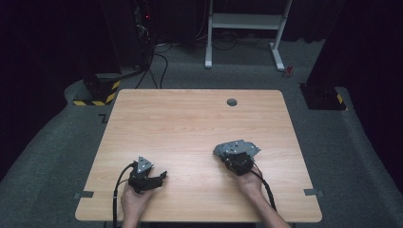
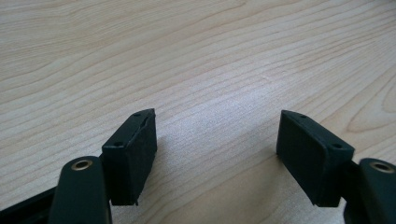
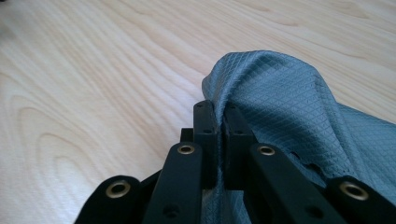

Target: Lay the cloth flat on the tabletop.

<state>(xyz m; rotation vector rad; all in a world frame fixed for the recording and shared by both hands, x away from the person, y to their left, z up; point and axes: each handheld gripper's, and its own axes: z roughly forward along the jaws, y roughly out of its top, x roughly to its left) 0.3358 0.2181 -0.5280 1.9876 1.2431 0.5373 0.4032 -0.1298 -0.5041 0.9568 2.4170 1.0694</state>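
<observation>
Right gripper (image 3: 223, 122): jaws pinched tight on a fold of the grey-blue diamond-weave cloth (image 3: 285, 102), which is bunched and lifted at the grip. In the high view the cloth (image 1: 236, 148) is seen right of centre on the light wood-grain table (image 1: 190, 123), well in from the right edge. Left gripper (image 2: 215, 140): jaws spread wide, nothing held, bare tabletop between them; seen near the front edge, left side (image 1: 151, 178). Far half of the table is left free; a small grey round grommet (image 1: 232, 102) sits near the back edge.

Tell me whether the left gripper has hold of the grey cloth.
No: the left gripper has its jaws wide apart over bare table, while the grey cloth is pinched in the right gripper.
</observation>
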